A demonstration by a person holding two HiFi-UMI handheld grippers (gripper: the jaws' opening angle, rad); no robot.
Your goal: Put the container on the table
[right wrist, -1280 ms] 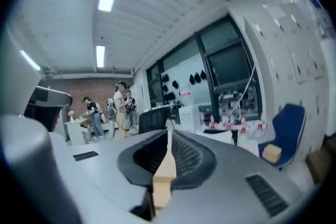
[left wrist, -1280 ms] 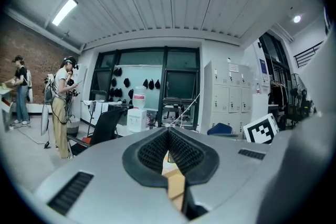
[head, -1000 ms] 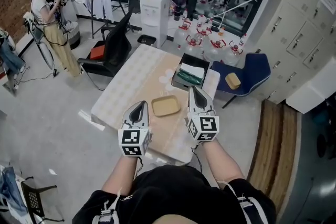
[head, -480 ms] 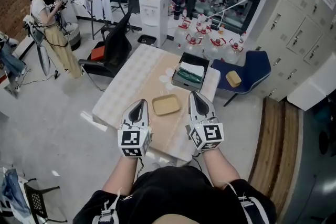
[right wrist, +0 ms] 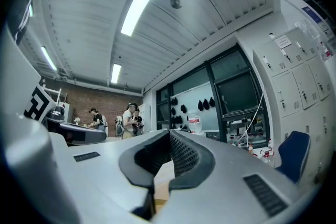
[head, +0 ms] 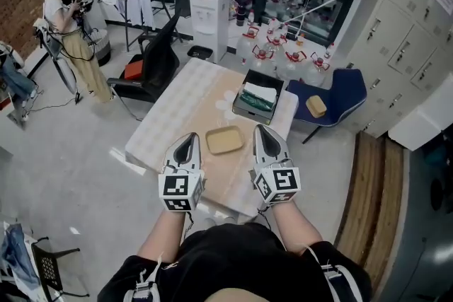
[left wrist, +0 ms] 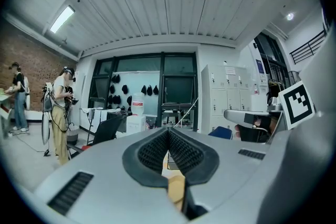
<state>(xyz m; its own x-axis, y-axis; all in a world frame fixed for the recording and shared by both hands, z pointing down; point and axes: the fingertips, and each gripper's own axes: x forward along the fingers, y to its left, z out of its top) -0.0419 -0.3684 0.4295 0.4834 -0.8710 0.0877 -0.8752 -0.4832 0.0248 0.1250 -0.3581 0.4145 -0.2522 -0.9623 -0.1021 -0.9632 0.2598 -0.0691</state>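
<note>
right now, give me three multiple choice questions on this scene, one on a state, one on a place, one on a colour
1. The left hand-held gripper and the right hand-held gripper are:
A both wide open
B both shut, gripping nothing
C one shut, one open

2. The tan container lies:
A on the table
B in the left hand-held gripper
C in the right hand-held gripper

3. The chair that holds a tan block is:
A red
B white
C blue

Answers:
1 B, since each gripper view shows its jaws meeting with nothing clamped between them.
2 A, since the head view shows it flat on the tablecloth ahead of both tips, touched by neither.
3 C, since the head view shows a blue seat right of the table.
</note>
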